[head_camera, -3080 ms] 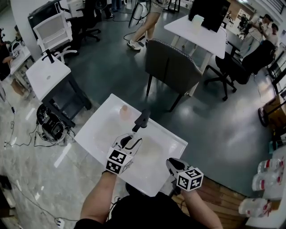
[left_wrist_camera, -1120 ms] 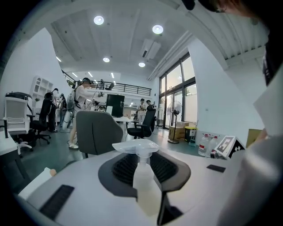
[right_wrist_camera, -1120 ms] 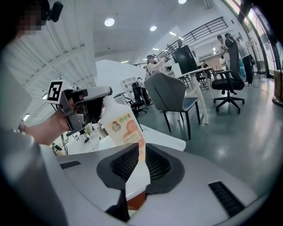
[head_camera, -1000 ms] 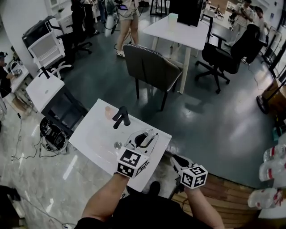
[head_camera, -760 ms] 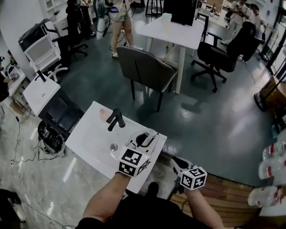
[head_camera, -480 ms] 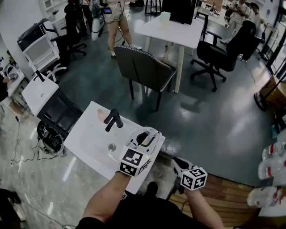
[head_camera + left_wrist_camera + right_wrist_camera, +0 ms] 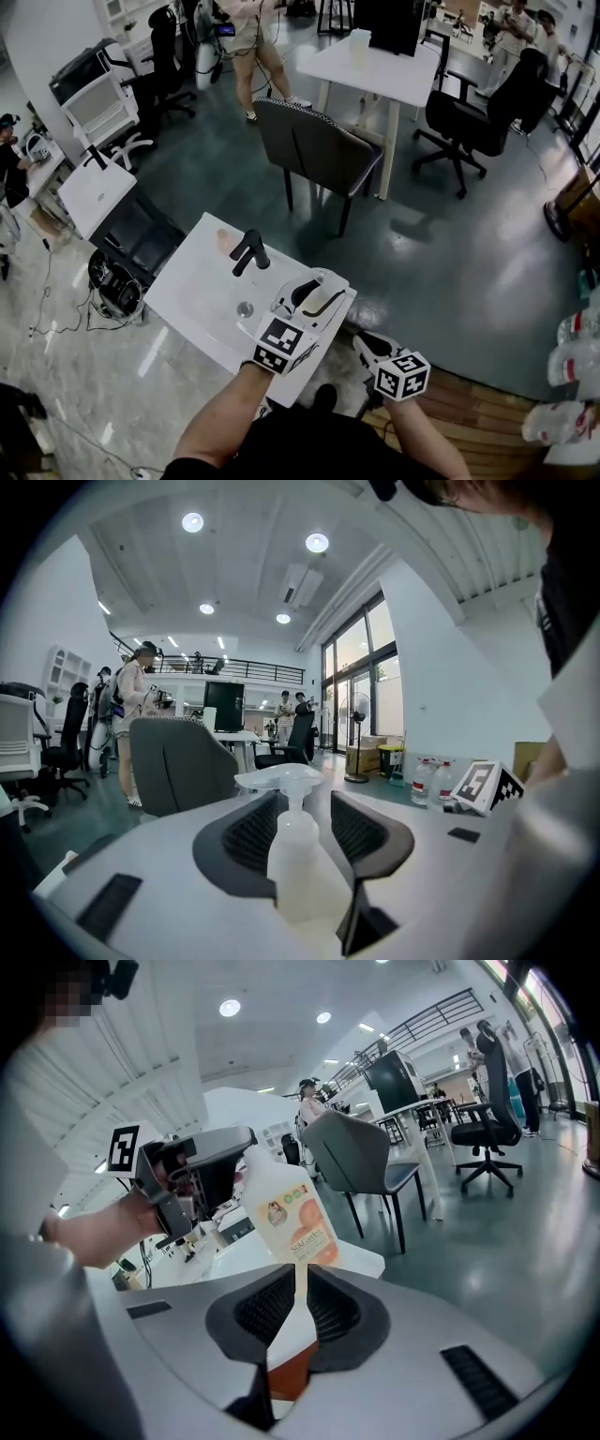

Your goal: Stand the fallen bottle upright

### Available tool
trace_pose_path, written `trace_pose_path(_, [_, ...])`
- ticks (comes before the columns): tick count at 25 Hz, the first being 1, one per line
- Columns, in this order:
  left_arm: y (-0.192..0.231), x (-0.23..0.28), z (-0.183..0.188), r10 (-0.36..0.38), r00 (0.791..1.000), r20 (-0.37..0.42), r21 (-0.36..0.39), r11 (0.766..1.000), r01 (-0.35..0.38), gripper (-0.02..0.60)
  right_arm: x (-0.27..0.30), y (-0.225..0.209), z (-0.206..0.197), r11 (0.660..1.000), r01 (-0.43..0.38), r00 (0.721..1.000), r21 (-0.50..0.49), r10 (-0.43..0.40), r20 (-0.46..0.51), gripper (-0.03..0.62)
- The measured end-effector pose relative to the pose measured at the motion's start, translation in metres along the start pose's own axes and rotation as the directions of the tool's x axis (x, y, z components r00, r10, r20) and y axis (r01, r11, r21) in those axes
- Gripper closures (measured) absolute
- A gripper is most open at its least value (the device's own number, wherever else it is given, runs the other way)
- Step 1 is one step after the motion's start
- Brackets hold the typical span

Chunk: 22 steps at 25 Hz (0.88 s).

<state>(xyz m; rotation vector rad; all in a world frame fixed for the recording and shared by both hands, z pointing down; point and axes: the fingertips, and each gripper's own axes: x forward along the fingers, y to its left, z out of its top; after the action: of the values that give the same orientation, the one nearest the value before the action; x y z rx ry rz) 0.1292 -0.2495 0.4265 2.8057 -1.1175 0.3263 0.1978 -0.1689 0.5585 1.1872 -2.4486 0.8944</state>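
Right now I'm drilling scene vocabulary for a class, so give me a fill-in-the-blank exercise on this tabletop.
1. The spray bottle stands ___ on the white table.
2. The faucet on that table is coloured ___.
3. Beyond the table stands a grey ___.
Missing words: upright; black; chair.

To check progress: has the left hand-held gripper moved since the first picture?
Yes: from below the tap to its right, near the edge of the table. The left hand-held gripper is opening its jaws around the bottle.
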Motion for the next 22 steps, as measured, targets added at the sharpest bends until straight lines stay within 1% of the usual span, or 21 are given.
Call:
trace_pose_path(5, [0.006,-0.024,-0.021,0.093,0.995,-0.039,-0.03,0.995,-0.094,0.391,0.005,0.016,0.009,0.998,-0.042,0.999,-0.051,0.043,0.005,0.542])
trace_pose_path(7, [0.01,-0.039,-0.026,0.136,0.99,-0.041,-0.048,0.989,-0.138,0.396,0.006,0.024,0.013,0.995,-0.06,0.998,-0.073,0.061,0.011,0.548])
trace_pose_path(10, [0.017,-0.069,-0.032,0.209,0.977,-0.049,-0.069,0.975,-0.212,0.411,0.012,0.042,0.018,0.99,-0.098,0.995,-0.106,0.1,0.015,0.577])
trace_pose_path(13, [0.028,-0.107,-0.039,0.29,0.954,-0.072,-0.086,0.951,-0.296,0.445,0.023,0.071,0.026,0.974,-0.145,0.989,-0.177,0.149,0.01,0.582])
trace_pose_path(15, [0.034,-0.132,-0.043,0.332,0.94,-0.083,-0.098,0.936,-0.339,0.457,0.031,0.095,0.033,0.958,-0.176,0.983,-0.225,0.183,0.013,0.582])
trace_pose_path(17, [0.037,-0.156,-0.047,0.35,0.932,-0.092,-0.112,0.927,-0.359,0.457,0.037,0.12,0.038,0.946,-0.211,0.974,-0.248,0.223,0.024,0.582])
trace_pose_path(19, [0.041,-0.179,-0.052,0.359,0.929,-0.093,-0.124,0.921,-0.369,0.457,0.04,0.146,0.042,0.937,-0.245,0.963,-0.249,0.264,0.045,0.582])
trace_pose_path(22, [0.052,-0.216,-0.053,0.401,0.914,-0.061,-0.131,0.905,-0.405,0.462,0.041,0.179,0.048,0.922,-0.267,0.952,-0.281,0.298,0.073,0.582])
